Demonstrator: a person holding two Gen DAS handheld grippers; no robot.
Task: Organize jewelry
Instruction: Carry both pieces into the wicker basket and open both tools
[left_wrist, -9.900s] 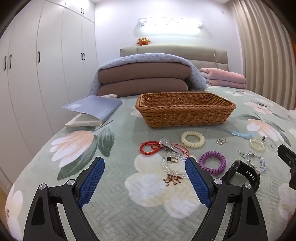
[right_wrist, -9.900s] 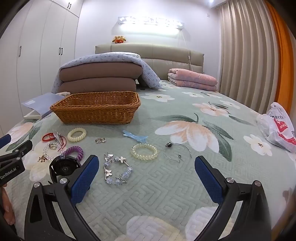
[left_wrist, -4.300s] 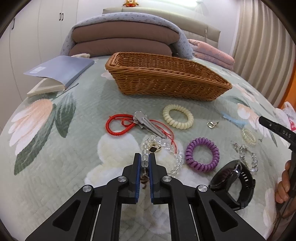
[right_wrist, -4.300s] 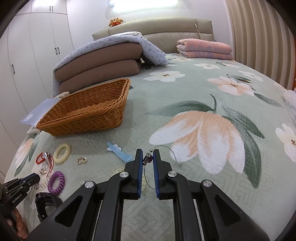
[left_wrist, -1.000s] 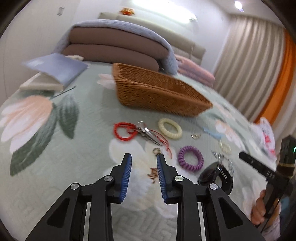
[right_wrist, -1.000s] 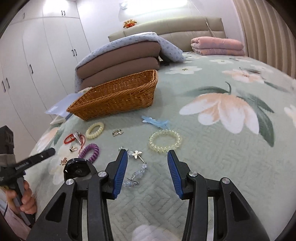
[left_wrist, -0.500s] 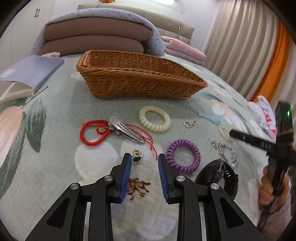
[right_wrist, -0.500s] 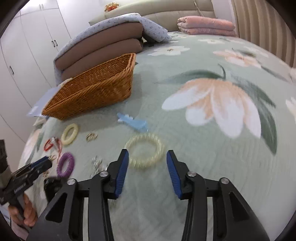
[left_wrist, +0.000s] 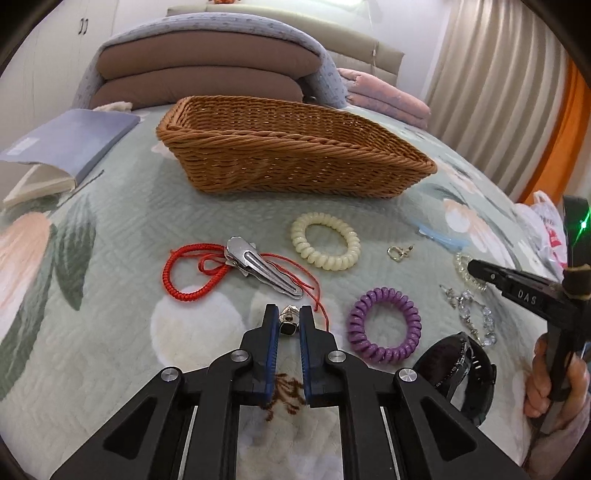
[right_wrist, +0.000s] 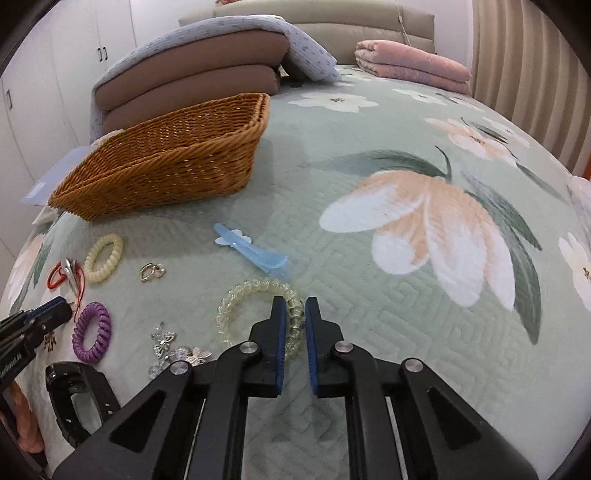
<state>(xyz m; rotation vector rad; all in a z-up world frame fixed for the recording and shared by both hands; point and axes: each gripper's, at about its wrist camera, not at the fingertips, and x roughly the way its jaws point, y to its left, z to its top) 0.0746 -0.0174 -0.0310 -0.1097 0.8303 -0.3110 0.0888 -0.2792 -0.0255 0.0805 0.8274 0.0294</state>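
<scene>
My left gripper (left_wrist: 286, 314) is shut on a small metal charm (left_wrist: 288, 319) that rests on the bedspread. My right gripper (right_wrist: 294, 308) is shut on the right side of a clear coil bracelet (right_wrist: 243, 299). A wicker basket (left_wrist: 295, 162) stands behind the jewelry and also shows in the right wrist view (right_wrist: 166, 166). Loose on the bed lie a red cord (left_wrist: 184, 273), a silver hair clip (left_wrist: 262, 266), a cream coil tie (left_wrist: 325, 245), a purple coil tie (left_wrist: 384, 321), a small ring charm (left_wrist: 397, 253), a crystal bracelet (left_wrist: 472, 314), a black watch (left_wrist: 461, 373) and a blue hair clip (right_wrist: 251, 251).
A grey-blue book (left_wrist: 70, 144) lies at the left of the basket. Folded brown and blue bedding (left_wrist: 199, 70) and a pink blanket (right_wrist: 410, 66) lie at the headboard. A plastic bag (left_wrist: 546, 221) sits at the right edge. Wardrobes and curtains flank the bed.
Both grippers have moved down and closed: the left on the metal charm, the right on the clear coil bracelet.
</scene>
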